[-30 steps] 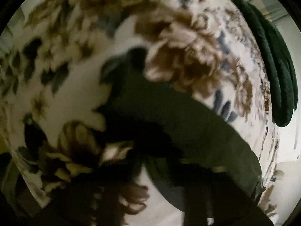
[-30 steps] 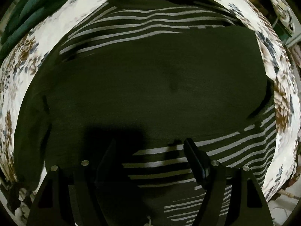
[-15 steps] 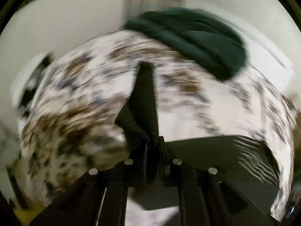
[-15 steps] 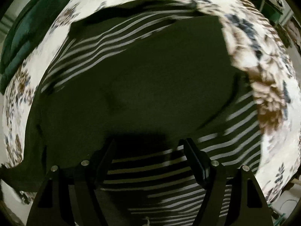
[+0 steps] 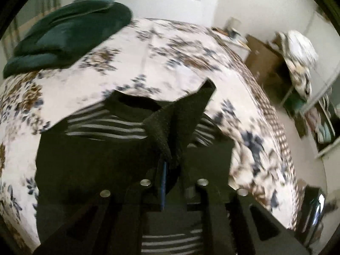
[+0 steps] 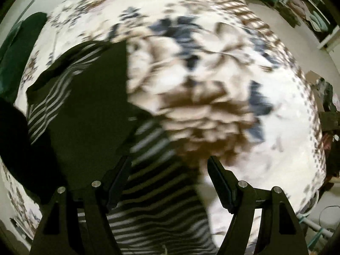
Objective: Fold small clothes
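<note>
A dark top with white stripes lies spread on a floral bedspread. My left gripper is shut on a dark sleeve end of this top and holds it lifted above the body of the garment. In the right wrist view the same top lies at the left, and its striped sleeve runs between my fingers. My right gripper is open and low over that sleeve, holding nothing.
A folded dark green blanket lies at the far left of the bed. The bed's right edge drops to the floor, with cardboard boxes, a pile of bedding and shelves beyond.
My left gripper has lifted the sleeve and swung it over the top's body. My right gripper has shifted right, from over the dark body to the striped sleeve.
</note>
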Available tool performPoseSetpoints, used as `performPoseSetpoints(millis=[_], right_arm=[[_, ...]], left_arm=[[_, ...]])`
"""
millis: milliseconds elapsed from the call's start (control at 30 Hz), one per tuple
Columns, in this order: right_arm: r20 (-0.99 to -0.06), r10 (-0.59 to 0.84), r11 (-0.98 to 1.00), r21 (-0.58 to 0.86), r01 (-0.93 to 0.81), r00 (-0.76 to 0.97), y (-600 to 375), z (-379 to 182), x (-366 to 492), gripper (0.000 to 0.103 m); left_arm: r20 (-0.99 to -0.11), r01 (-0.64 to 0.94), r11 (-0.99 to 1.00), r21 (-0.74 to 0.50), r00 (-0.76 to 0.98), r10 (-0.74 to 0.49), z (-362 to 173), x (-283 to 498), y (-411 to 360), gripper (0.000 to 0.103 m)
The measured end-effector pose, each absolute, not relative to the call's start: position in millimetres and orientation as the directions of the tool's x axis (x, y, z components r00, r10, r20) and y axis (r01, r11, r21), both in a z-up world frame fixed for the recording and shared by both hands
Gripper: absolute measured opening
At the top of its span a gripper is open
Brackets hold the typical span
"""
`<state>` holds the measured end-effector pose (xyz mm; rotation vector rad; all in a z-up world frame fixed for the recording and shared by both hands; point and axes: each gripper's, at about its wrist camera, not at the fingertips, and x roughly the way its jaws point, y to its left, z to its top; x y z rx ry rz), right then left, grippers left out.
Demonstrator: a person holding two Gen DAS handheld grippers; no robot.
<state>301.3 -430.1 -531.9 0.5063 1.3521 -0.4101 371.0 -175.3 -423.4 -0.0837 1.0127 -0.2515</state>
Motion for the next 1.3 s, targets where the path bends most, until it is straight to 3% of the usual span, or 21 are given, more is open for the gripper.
performPoseSetpoints(millis=[100, 200, 233, 267, 433, 633, 833, 867, 933, 967, 1133, 1233, 1267, 1300], right_arm=[[-0.983, 0.046, 0.820, 0.140, 0.555, 0.180, -448.3, -528.0, 297.0, 0.076], [-0.974, 0.087, 0.817, 0.190, 0.544, 0.209, -455.5, -519.0, 296.6, 0.076], [-0.969, 0.106, 0.814, 0.213, 0.540, 0.223, -456.9, -516.0, 298.4, 0.076], [-0.964, 0.126, 0.810, 0.237, 0.536, 0.236, -453.2, -512.3, 301.1, 0.076], [-0.922, 0.246, 0.794, 0.368, 0.483, 0.298, -427.7, -506.6, 333.4, 0.076], [-0.921, 0.285, 0.828, 0.376, 0.416, 0.265, -378.0, -523.0, 392.2, 0.076], [-0.936, 0.305, 0.798, 0.352, 0.490, 0.175, -345.9, -567.0, 437.2, 0.075], [-0.942, 0.293, 0.808, 0.336, 0.484, 0.164, -341.6, -571.7, 441.6, 0.070], [-0.968, 0.205, 0.852, 0.249, 0.460, 0.145, -332.7, -571.8, 444.4, 0.017], [-0.968, 0.185, 0.856, 0.244, 0.456, 0.172, -332.7, -565.8, 441.6, 0.011], [-0.953, 0.071, 0.856, 0.210, 0.472, 0.295, -352.8, -520.1, 406.8, 0.010], [-0.973, 0.089, 0.865, 0.182, 0.468, 0.213, -367.6, -532.7, 398.2, 0.011], [-0.977, 0.119, 0.866, 0.188, 0.463, 0.174, -372.2, -541.1, 396.6, 0.014], [-0.982, 0.138, 0.866, 0.182, 0.466, 0.128, -377.6, -549.9, 393.8, 0.026]], left_arm=[[-0.834, 0.172, 0.970, -0.175, 0.497, -0.238, -425.8, 363.1, -176.9, 0.020], [-0.827, 0.130, 0.977, -0.171, 0.520, -0.214, -421.8, 356.7, -155.3, 0.060], [-0.830, 0.105, 0.982, -0.159, 0.525, -0.191, -421.6, 355.0, -144.6, 0.084], [-0.831, 0.079, 0.986, -0.143, 0.532, -0.164, -421.8, 352.9, -129.5, 0.091], [-0.853, -0.124, 0.992, -0.009, 0.519, 0.058, -432.2, 336.9, -27.7, 0.091], [-0.854, -0.322, 0.931, 0.170, 0.423, 0.302, -461.7, 324.7, 59.8, 0.091], [-0.855, -0.343, 0.912, 0.224, 0.380, 0.353, -485.3, 328.8, 72.5, 0.091], [-0.858, -0.341, 0.913, 0.223, 0.377, 0.350, -488.0, 330.1, 71.7, 0.091], [-0.865, -0.336, 0.918, 0.212, 0.373, 0.336, -491.1, 334.6, 71.9, 0.091], [-0.868, -0.334, 0.920, 0.204, 0.373, 0.328, -490.5, 335.1, 72.0, 0.091], [-0.871, -0.328, 0.930, 0.167, 0.392, 0.295, -486.8, 340.6, 73.4, 0.091], [-0.882, -0.328, 0.934, 0.142, 0.387, 0.270, -490.5, 345.0, 77.6, 0.091], [-0.886, -0.329, 0.934, 0.137, 0.381, 0.264, -492.3, 347.0, 78.4, 0.091], [-0.891, -0.330, 0.935, 0.127, 0.377, 0.253, -494.2, 349.3, 79.6, 0.091]])
